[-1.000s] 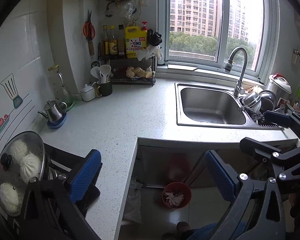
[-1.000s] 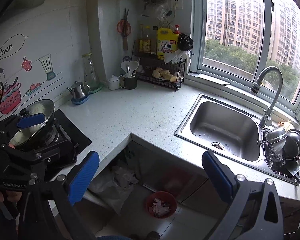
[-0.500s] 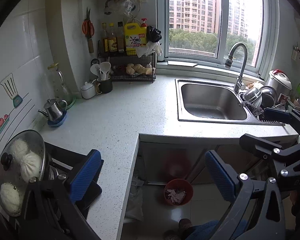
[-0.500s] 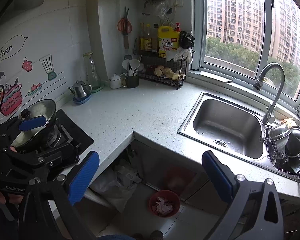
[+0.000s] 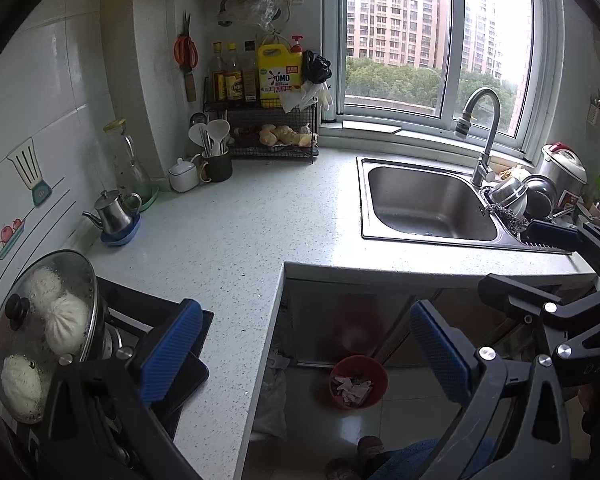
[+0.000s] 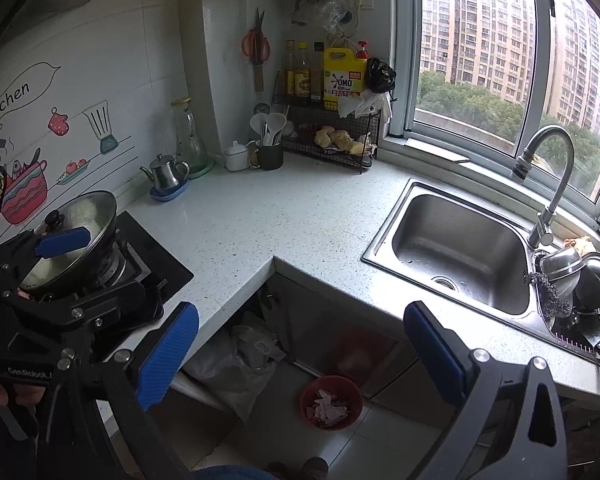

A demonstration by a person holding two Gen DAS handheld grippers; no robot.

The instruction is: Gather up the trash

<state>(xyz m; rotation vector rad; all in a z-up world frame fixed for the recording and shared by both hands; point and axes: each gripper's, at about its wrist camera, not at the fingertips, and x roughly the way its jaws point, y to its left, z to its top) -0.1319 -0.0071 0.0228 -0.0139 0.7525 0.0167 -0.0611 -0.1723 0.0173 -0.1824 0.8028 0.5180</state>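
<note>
Your left gripper (image 5: 306, 350) has its jaws spread wide and gripping nothing; your right gripper (image 6: 300, 354) is the same, jaws released and bare. Both hang above the inner corner of the L-shaped worktop (image 5: 236, 236), aimed down into the gap where the floor shows.

Straight ahead between the left jaws, and below them, the red bin (image 5: 358, 380) stands on the tiled floor with paper scraps (image 5: 351, 387) inside. In the right wrist view the same bin (image 6: 331, 401) sits between the jaws, a little right of middle, with the scraps (image 6: 327, 407) lying in it. Left of the bin, tucked under the worktop edge, is a crumpled plastic bag (image 6: 236, 364).

Beside your left jaw is a pot under a glass lid (image 5: 44, 332) with white buns showing through, set on the black stove (image 5: 160, 344). Past the right jaws, the steel sink (image 6: 460, 252) is set into the worktop, its tap (image 6: 548, 184) curving over it, with steel bowls (image 6: 580, 276) stacked at its right end.

Further on, left of the jaws, a small kettle (image 5: 114, 212) rests on a blue saucer. Farthest off, in the corner by the window (image 5: 436, 36), a wire rack (image 5: 274, 136) carries bottles and a yellow jug (image 5: 280, 76), with a utensil cup (image 5: 216, 160) just to its left.
</note>
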